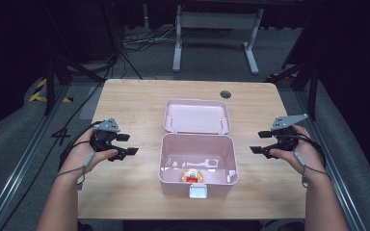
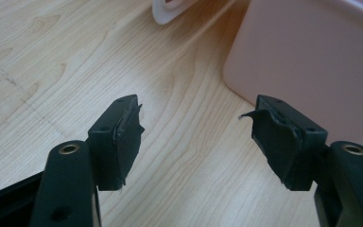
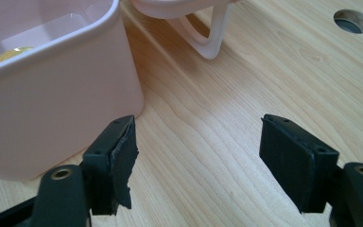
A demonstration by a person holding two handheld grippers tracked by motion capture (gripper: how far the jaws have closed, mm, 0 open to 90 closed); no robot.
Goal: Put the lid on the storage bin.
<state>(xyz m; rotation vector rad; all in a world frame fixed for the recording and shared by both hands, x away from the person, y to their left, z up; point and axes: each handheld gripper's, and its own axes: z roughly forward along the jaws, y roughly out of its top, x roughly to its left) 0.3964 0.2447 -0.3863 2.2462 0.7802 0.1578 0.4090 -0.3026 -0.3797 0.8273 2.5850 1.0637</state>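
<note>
While both grippers wait beside the open box, nothing is held.

The table (image 1: 125, 96) is bare on either side, and the pink box (image 1: 197, 166) is seen between the two grippers, its lid (image 1: 197, 116) laid back flat on the far side and a small toy (image 1: 191, 176) left inside near the front wall. The left gripper (image 1: 125, 144) and right gripper (image 1: 262, 142) are held low with jaws spread wide and empty, each just beside a box wall. If closing is the step, the lid is best taken by both side edges, lifted evenly and swung forward, so the box is not dragged and the toy not pinched.
</note>
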